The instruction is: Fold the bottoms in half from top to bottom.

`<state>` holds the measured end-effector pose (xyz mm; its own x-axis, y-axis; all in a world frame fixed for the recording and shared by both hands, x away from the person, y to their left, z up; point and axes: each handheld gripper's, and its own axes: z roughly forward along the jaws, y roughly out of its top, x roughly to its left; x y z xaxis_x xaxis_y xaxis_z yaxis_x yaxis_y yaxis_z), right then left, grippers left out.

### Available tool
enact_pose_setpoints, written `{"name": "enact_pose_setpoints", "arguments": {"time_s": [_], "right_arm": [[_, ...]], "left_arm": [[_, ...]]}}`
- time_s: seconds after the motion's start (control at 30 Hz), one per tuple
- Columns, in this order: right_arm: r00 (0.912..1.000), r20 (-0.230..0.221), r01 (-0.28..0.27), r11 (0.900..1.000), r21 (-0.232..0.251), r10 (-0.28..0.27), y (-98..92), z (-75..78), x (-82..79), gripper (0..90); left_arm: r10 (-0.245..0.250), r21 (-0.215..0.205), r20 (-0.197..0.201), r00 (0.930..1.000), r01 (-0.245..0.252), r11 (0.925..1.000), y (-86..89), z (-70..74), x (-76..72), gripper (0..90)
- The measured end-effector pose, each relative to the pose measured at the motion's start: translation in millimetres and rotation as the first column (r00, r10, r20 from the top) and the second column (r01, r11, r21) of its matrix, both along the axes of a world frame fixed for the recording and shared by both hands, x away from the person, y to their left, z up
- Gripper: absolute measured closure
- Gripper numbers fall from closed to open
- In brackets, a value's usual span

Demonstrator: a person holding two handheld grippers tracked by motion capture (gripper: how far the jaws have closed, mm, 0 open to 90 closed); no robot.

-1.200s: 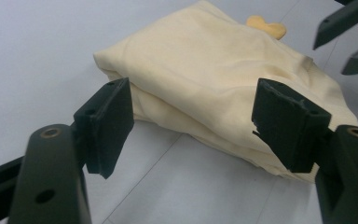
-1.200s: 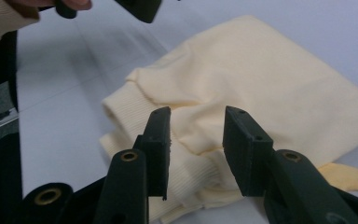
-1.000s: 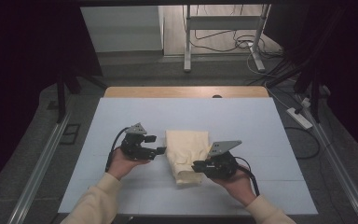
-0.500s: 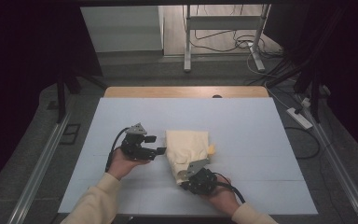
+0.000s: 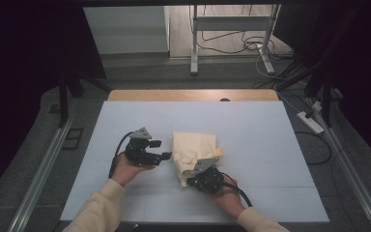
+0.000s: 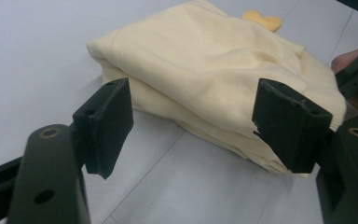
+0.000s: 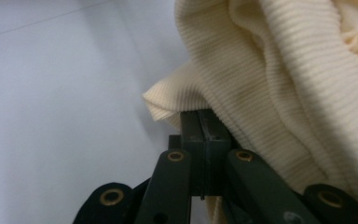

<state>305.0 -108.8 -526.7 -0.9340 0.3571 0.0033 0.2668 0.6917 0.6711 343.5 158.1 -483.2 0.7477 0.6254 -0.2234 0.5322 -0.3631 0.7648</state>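
I see the pale blue table (image 5: 270,145) first, with the folded cream sweater (image 5: 193,150) lying near its middle, closer to my near edge. A small yellow piece (image 5: 220,152) pokes out at the sweater's right side. My right gripper (image 5: 193,176) sits at the sweater's near right corner; its jaws have just been closing and are now pressed together on the ribbed hem (image 7: 177,100), the knit bunched over the pads. My left gripper (image 5: 166,155) rests just beside the sweater's left edge, its jaws standing apart with nothing between them, the fingers (image 6: 109,121) framing the folded stack without touching it.
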Motion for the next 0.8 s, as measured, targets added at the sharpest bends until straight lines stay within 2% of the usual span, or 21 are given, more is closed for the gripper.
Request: {"name": "enact_pose_setpoints", "arguments": {"time_s": [0.3,0.53,0.8], "right_arm": [[0.9992,0.01,0.039,0.999,0.012,-0.039,-1.1,0.1,17.9,89.8],[0.9974,-0.01,0.072,0.997,0.025,-0.071,-3.8,0.7,33.2,89.8],[0.997,-0.027,0.073,0.997,0.029,-0.072,-4.3,0.9,33.0,89.6]], "left_arm": [[0.004,-0.002,0.0,1.0,-0.004,1.0,2.1,0.2,-0.3,28.1],[0.004,-0.002,0.0,1.0,-0.004,1.0,2.5,0.1,-0.1,28.1],[0.005,-0.003,-0.002,1.0,-0.005,1.0,2.7,0.1,-0.3,28.0]]}}
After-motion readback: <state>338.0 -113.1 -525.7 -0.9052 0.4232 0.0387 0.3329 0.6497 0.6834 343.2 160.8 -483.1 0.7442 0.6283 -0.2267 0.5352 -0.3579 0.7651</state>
